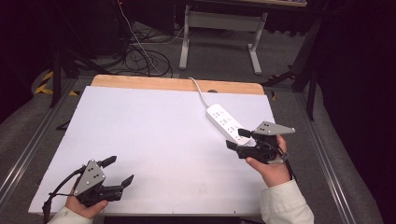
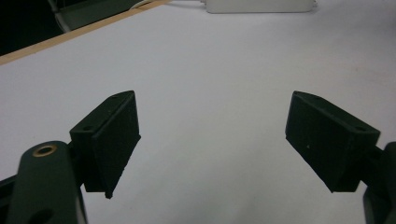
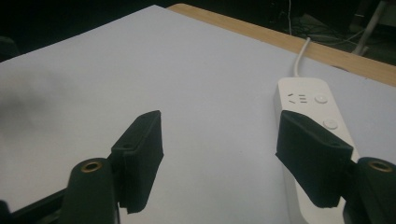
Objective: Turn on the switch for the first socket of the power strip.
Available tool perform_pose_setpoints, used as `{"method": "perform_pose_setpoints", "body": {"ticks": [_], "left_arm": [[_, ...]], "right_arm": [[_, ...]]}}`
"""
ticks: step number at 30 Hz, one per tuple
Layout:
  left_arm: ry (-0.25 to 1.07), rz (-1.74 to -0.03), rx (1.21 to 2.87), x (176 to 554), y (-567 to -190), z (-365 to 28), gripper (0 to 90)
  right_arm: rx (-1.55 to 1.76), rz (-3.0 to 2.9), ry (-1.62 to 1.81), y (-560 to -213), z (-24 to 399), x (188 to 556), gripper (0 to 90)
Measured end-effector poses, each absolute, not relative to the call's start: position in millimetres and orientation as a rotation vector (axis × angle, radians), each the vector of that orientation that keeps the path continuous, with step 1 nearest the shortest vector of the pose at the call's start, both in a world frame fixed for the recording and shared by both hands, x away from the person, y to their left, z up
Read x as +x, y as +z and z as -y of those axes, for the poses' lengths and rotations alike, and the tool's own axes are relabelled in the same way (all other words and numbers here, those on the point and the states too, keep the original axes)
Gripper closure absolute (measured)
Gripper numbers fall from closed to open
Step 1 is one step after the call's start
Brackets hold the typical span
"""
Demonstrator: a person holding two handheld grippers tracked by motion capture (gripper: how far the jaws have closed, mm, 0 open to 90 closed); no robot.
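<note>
– What do you get from the high view?
– My left gripper (image 1: 119, 170) is near the white table's (image 1: 154, 135) front edge, jaws spread. My right gripper (image 1: 236, 138), also spread, sits beside the power strip (image 1: 225, 121) by the right edge.
– The gripper views?
– Left: bare surface between the jaws. Right: the strip (image 3: 310, 121) lies behind my right jaw.

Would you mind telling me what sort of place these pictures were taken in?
Probably a lab or recording studio: a white-topped work table with a white power strip on it, dark curtained surroundings, loose black cables on the grey floor, and another metal-legged bench behind.
</note>
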State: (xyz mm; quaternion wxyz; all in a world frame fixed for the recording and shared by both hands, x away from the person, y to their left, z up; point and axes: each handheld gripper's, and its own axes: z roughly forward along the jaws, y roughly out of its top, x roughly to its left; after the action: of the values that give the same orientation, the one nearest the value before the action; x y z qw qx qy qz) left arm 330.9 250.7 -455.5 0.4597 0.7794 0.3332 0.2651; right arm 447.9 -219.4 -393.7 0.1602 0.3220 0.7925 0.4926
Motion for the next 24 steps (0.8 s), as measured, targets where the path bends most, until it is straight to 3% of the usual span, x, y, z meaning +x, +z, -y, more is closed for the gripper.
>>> {"method": "perform_pose_setpoints", "body": {"ticks": [11, 24], "left_arm": [[0.650, -0.818, 1.916, 330.8, -455.2, -250.7, 18.1], [0.653, -0.815, 1.912, 330.4, -454.6, -251.7, 18.0]], "right_arm": [[0.856, -2.311, 1.453, -415.8, 226.3, 425.0, 30.3], [0.786, -2.359, 1.483, -448.0, 227.4, 410.4, 18.6]]}}
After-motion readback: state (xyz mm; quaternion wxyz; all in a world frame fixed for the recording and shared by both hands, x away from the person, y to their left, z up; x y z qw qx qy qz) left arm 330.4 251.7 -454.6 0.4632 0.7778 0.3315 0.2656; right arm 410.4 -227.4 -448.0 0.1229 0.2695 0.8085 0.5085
